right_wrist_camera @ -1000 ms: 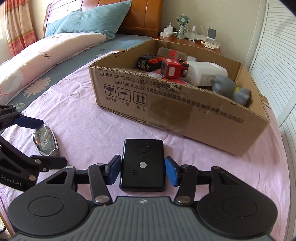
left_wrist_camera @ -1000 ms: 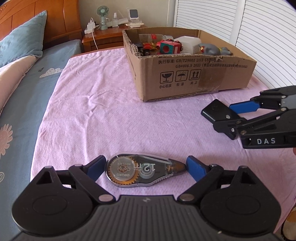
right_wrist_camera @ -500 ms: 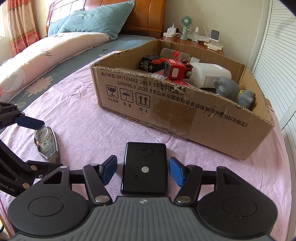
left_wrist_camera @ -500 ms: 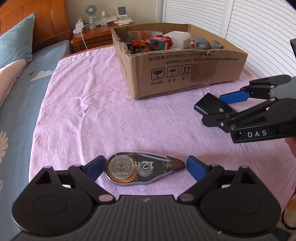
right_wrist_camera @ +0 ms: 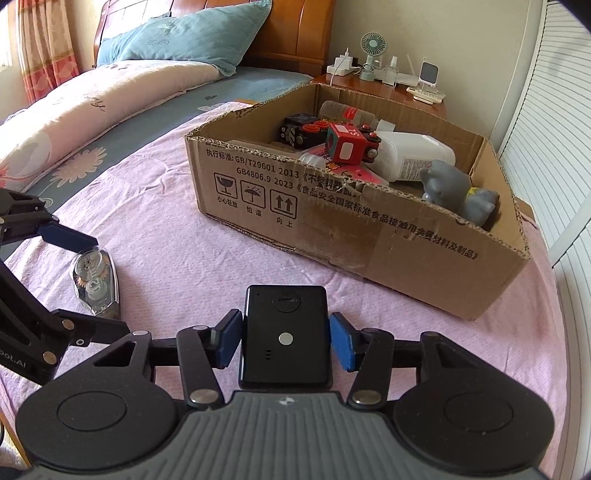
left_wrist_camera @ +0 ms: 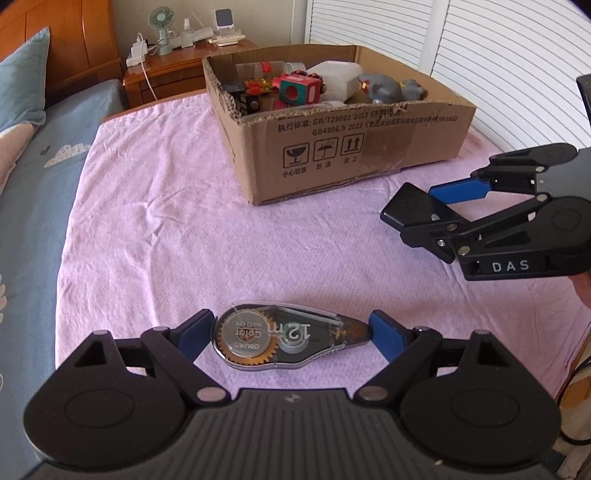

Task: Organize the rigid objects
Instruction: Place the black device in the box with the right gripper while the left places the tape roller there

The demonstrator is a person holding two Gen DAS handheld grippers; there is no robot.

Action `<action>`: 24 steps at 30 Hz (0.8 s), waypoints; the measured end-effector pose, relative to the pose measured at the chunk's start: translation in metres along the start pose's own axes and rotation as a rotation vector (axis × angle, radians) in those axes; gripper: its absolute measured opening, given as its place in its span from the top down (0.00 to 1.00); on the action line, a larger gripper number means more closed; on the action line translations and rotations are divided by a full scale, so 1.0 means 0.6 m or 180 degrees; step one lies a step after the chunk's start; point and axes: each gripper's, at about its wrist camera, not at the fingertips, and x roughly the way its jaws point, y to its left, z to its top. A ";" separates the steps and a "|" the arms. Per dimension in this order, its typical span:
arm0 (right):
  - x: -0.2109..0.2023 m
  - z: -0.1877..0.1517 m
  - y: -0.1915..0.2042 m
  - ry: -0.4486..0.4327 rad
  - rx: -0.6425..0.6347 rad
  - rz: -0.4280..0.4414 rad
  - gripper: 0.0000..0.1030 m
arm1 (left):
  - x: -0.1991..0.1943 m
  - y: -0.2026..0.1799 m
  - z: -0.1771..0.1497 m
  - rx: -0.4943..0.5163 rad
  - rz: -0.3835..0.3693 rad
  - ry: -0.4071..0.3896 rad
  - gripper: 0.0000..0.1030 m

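Bed carries a pink cloth (left_wrist_camera: 155, 206). Blue pillow (right_wrist_camera: 177, 40) against wooden headboard (right_wrist_camera: 295, 26). Wooden nightstand (left_wrist_camera: 166, 79) beyond the bed's far edge holds a small green fan (left_wrist_camera: 161, 20) and a white charger (left_wrist_camera: 137, 55).

Both cameras ride just behind their tools and look forward and steeply down over a bed covered with a pink cloth (left_wrist_camera: 155, 229). The left wrist view sits low and close above a correction tape dispenser (left_wrist_camera: 288, 338) between the left tool (left_wrist_camera: 291, 328) fingers, facing the cardboard box (left_wrist_camera: 351, 147) and nightstand (left_wrist_camera: 166, 74) beyond. The right wrist view looks from further right, close over a black device (right_wrist_camera: 284, 332), toward the same box (right_wrist_camera: 332, 206). Each view catches the other tool at its edge: right tool (left_wrist_camera: 432, 206), left tool (right_wrist_camera: 85, 275).
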 end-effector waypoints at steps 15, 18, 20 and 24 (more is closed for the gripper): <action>-0.080 0.040 -0.030 -0.0332 -0.0090 -0.0072 0.45 | -0.039 0.002 0.044 0.0017 -0.0070 -0.0144 0.13; -0.096 0.069 -0.045 -0.0476 -0.0081 -0.0068 0.45 | -0.050 0.002 0.058 0.0065 -0.0056 -0.0221 0.13; -0.099 0.092 -0.055 -0.0565 -0.0079 -0.0070 0.45 | -0.057 0.004 0.069 0.0096 -0.0045 -0.0276 0.13; -0.071 0.131 -0.074 -0.0561 -0.0033 -0.0078 0.45 | -0.063 0.013 0.093 0.0085 -0.0037 -0.0353 0.13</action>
